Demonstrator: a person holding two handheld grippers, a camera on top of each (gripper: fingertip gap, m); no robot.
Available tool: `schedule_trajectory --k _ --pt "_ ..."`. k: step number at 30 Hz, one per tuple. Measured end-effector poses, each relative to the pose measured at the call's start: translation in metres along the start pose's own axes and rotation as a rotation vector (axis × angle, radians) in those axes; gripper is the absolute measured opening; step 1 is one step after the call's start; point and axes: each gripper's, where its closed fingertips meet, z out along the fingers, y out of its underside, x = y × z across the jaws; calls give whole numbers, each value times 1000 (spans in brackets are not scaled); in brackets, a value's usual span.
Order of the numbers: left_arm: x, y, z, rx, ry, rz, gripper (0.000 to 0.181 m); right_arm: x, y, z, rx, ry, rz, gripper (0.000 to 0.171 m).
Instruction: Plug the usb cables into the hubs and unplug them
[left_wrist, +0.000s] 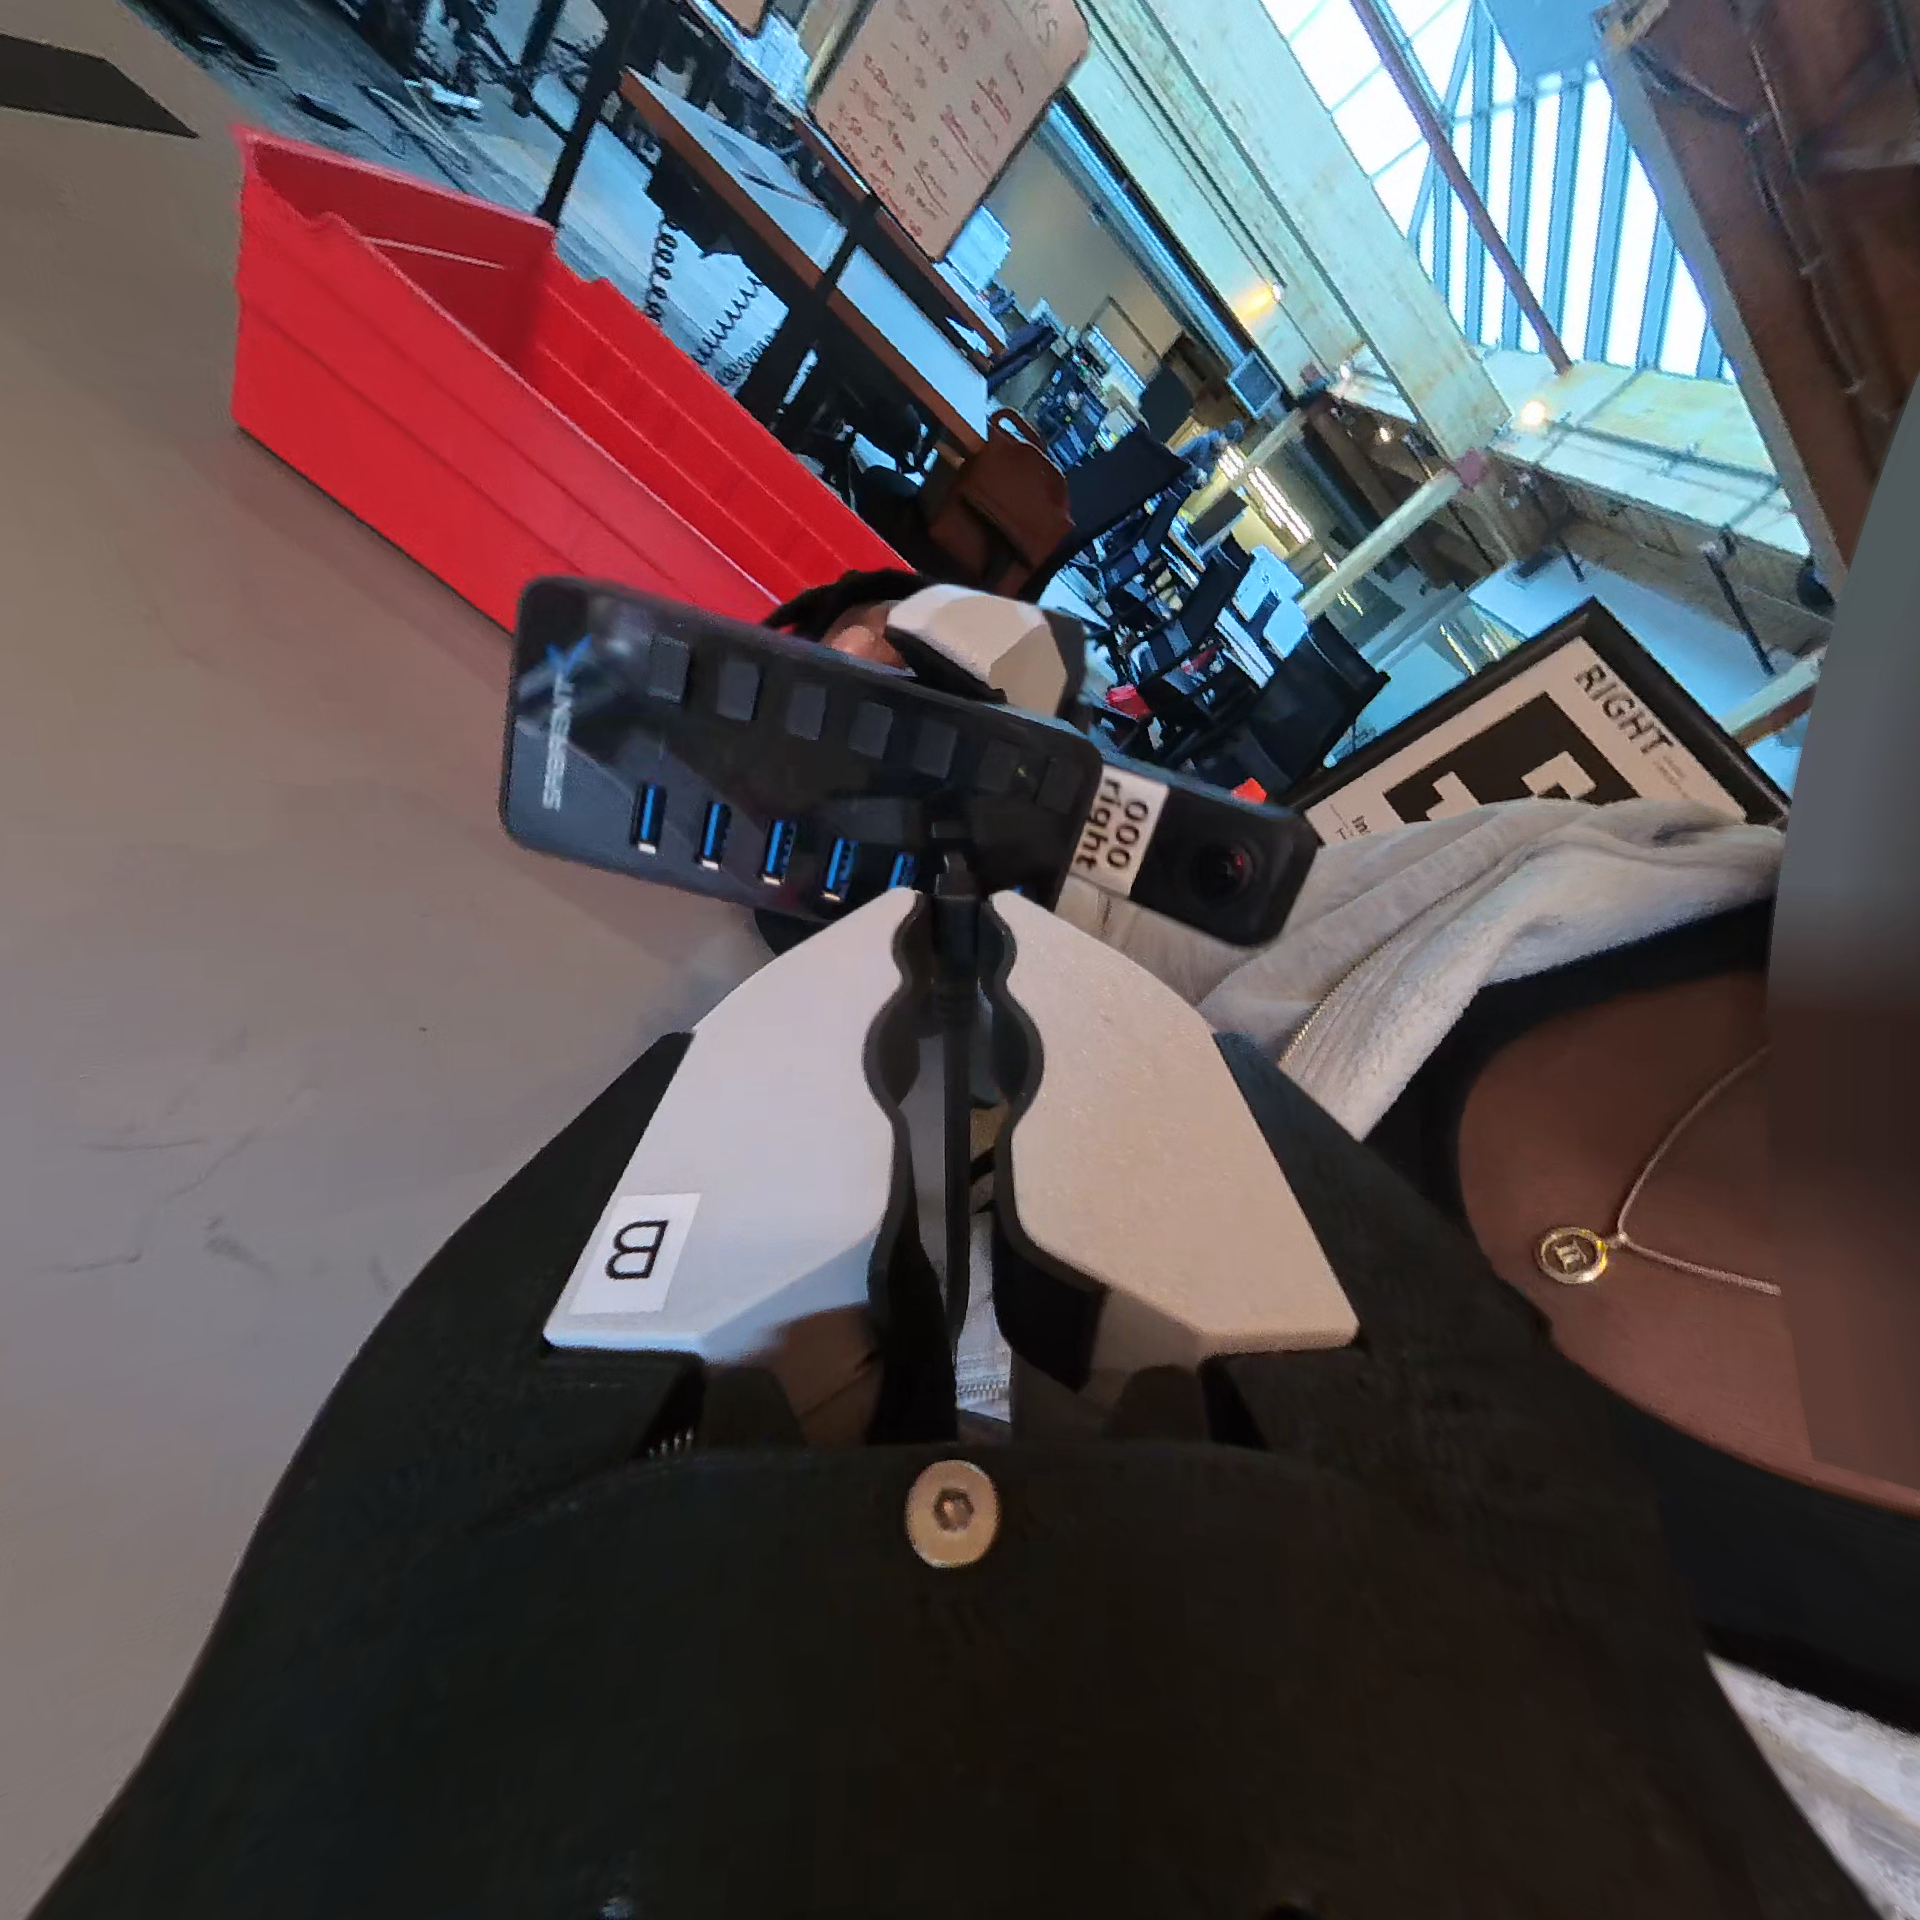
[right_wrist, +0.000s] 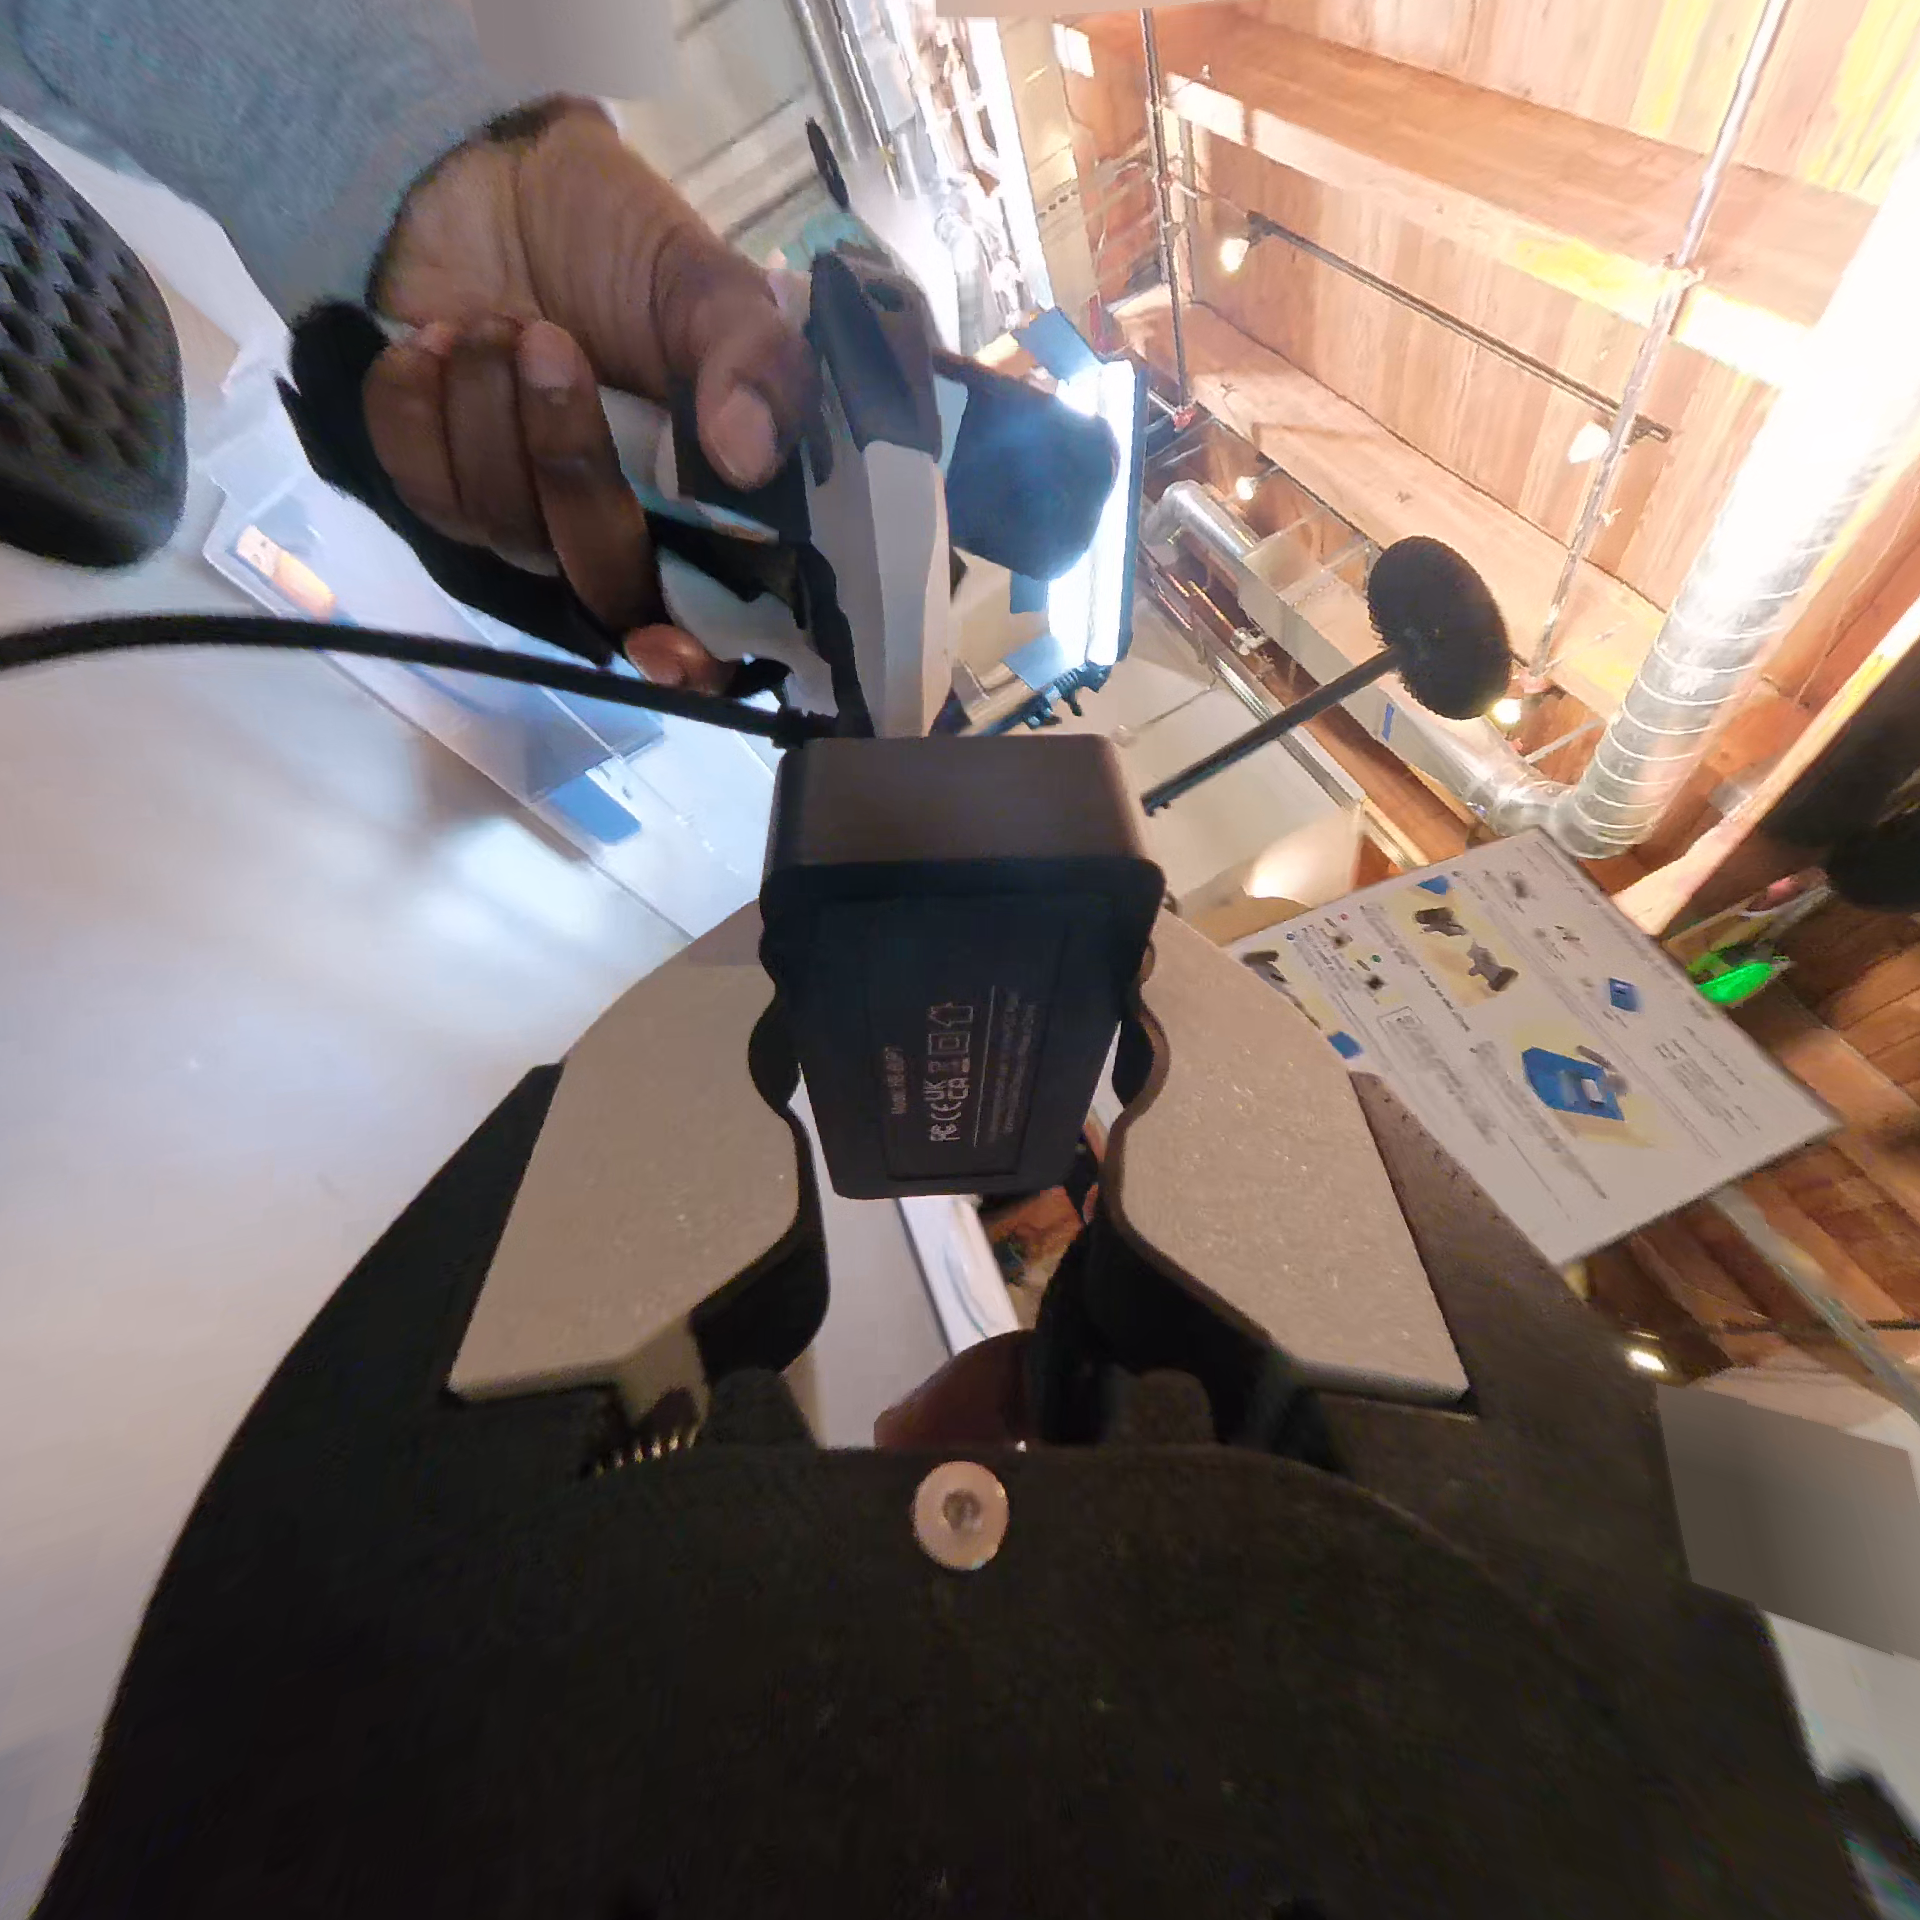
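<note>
- Pinching a thin black USB cable (left_wrist: 951, 1049) between its grey fingers, the left gripper (left_wrist: 951, 914) is holding the plug end right at the port side of the long black multi-port USB hub (left_wrist: 790, 758); whether the plug is seated is hidden
- Clenching around that same hub (right_wrist: 951, 997), the right gripper (right_wrist: 951, 1023) is gripping its short end, label side showing, and holding it clear above the pale grey table (left_wrist: 208, 831)
- Trailing off leftward in the right wrist view, the cable (right_wrist: 416, 649) is passing beneath the person's hand (right_wrist: 561, 364) on the left gripper
- Sitting farther back on the table, a red plastic bin (left_wrist: 499, 416) is lying well apart from the hub
</note>
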Motion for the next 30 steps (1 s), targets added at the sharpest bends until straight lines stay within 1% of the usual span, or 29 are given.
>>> schedule_trajectory --k 1,3,5,8,14,16,21,25,30 --pt "3 1 0 -12 10 27 8 -1 -3 -1 28 -21 57 59" --pt "7 0 1 -21 3 84 8 -1 -7 -2 66 -59 179 59" --pt "7 -1 1 -35 -33 133 9 -1 -6 -1 68 -72 222 59" --pt "9 -1 2 -40 -43 134 9 1 -8 -2 87 -57 228 59" --pt "17 -7 3 18 -22 94 8 4 -10 -2 95 -13 191 59" --pt "14 -7 2 21 -47 122 8 2 -12 -2 104 -20 193 59" --pt "17 -7 1 26 -43 129 8 7 -22 -6 165 -3 232 59" --pt "30 -9 4 41 0 113 9 15 -32 -10 233 19 287 60" --pt "37 -10 5 48 23 108 8 19 -36 -13 264 32 320 59"
